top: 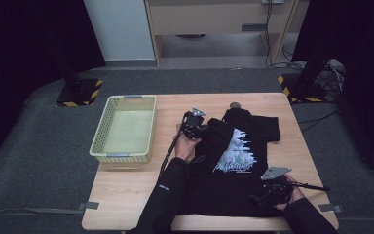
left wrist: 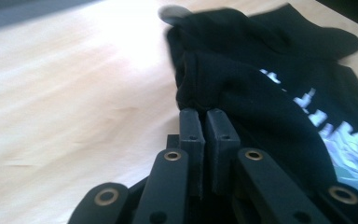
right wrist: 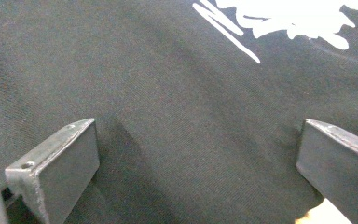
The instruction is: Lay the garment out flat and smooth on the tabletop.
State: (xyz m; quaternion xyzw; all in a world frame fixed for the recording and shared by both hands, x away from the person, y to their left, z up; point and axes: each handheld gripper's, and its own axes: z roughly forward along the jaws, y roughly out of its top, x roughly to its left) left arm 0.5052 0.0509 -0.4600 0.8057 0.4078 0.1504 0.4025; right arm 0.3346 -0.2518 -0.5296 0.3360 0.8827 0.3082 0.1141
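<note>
Your left gripper (left wrist: 208,122) pinches the sleeve fold of the black printed cotton T-shirt (top: 233,146) spread on the bench with jaws pressed together. That thin bite may slip as you lift, and your right gripper (right wrist: 196,158), jaws spread over the hem, holds nothing down.

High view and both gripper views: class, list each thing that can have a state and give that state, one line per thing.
Black printed T-shirt: spread print-up on the table, its left sleeve lifted.
Left gripper: shut on the T-shirt's sleeve fabric.
Right gripper: open, jaws wide over the shirt's lower part.
Pale yellow plastic basket: upright, empty.
Light wooden table: bears the shirt and basket.
</note>
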